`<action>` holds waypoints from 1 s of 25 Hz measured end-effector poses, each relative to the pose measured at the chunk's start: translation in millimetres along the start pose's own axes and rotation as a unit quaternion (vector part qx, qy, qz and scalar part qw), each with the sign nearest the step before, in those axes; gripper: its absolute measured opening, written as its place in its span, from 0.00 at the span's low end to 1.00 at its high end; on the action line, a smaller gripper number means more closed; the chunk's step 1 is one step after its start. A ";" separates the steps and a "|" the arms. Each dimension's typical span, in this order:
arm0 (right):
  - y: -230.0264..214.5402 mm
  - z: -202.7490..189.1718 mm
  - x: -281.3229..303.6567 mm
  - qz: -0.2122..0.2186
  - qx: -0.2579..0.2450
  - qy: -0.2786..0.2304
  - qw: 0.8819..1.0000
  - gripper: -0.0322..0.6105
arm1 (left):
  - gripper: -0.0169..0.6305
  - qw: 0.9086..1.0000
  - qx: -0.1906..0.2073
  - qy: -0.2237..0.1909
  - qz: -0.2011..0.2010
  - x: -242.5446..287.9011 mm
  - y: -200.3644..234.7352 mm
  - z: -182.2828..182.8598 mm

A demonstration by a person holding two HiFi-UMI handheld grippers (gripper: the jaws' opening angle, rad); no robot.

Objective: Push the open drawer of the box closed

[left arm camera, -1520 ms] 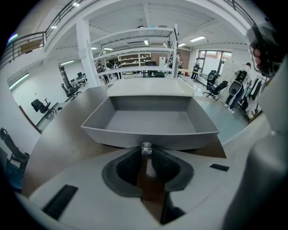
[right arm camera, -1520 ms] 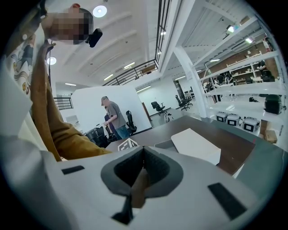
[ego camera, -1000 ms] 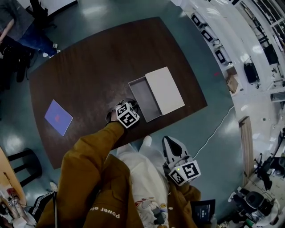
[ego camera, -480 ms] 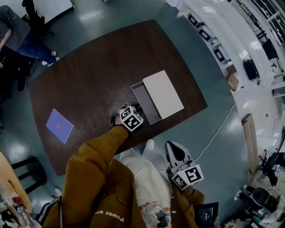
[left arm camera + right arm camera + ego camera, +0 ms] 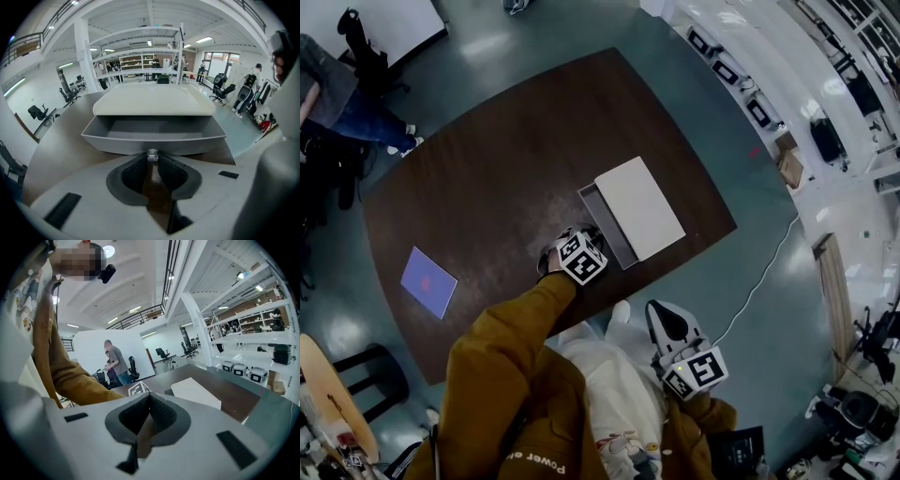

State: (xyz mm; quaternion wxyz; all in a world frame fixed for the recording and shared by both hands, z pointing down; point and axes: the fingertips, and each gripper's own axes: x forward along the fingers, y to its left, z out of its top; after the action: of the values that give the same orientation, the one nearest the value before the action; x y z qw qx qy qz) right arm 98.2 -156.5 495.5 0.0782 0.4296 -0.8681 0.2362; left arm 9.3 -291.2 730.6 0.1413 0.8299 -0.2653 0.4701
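Left of the box [image 5: 639, 206], the table [image 5: 487, 178] has free room. The left claw [image 5: 152, 161] pinches the tiny knob [image 5: 152, 154] of the half-open drawer [image 5: 152, 137], its back hidden under the box. Right of the box, past the table edge, the right claw [image 5: 149, 399] is shut.

Floor [image 5: 534, 37]: glossy teal, glare spots from where I sit.
Table [image 5: 487, 169]: dark wood.
Shelving [image 5: 787, 56]: white racks (right side).

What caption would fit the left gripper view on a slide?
Left gripper pinches the small clear knob of a grey drawer partly open beneath the white box.
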 end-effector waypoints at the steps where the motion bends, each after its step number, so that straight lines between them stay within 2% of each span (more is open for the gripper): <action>1: -1.5 0.0 1.9 0.000 -0.002 0.000 1.000 0.06 | 0.14 1.000 0.001 0.000 0.000 1.1 -0.2 1.7; 6: -14.1 -0.9 13.8 -0.002 -0.014 0.005 1.000 0.06 | 0.14 1.000 0.004 0.001 -0.003 5.3 -0.4 11.0; 25: -42.4 3.4 15.2 -0.011 0.006 0.002 1.000 0.06 | 0.14 1.000 0.014 -0.001 -0.012 27.0 -2.7 43.3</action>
State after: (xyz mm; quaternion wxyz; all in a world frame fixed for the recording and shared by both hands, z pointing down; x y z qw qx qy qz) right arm 122.1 -190.9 512.2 0.0804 0.4389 -0.8618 0.2413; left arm 52.6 -318.3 731.3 0.1348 0.8354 -0.2493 0.4709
